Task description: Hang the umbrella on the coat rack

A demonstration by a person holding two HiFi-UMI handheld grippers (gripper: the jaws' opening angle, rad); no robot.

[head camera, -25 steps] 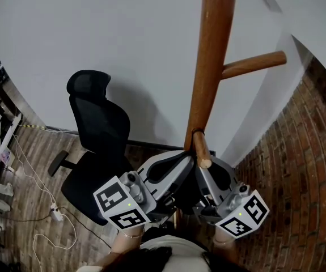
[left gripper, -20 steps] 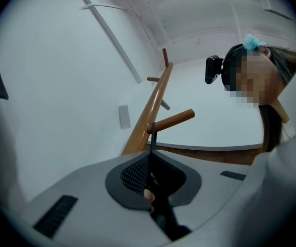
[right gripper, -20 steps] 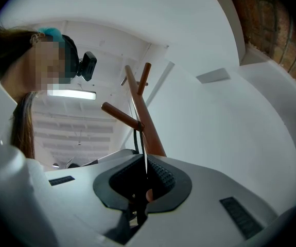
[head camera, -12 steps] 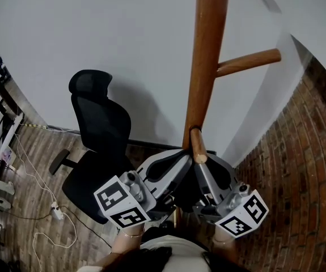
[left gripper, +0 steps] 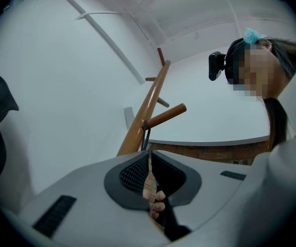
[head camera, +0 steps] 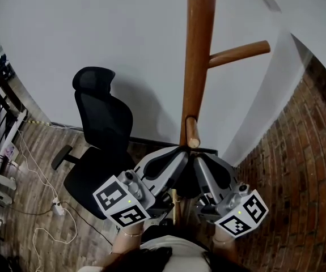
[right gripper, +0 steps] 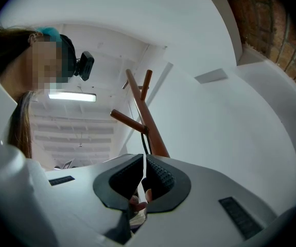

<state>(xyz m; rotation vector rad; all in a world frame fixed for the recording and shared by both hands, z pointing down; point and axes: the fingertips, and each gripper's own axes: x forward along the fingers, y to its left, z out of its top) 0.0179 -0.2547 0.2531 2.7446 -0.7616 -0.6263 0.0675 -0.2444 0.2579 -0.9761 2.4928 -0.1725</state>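
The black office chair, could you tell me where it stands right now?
In the head view the black office chair stands left of centre on the wooden floor, by the white wall and left of the coat rack pole.

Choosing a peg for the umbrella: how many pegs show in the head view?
2: upper peg sticking right from the pole; lower peg pointing toward the viewer. More may sit above frame.
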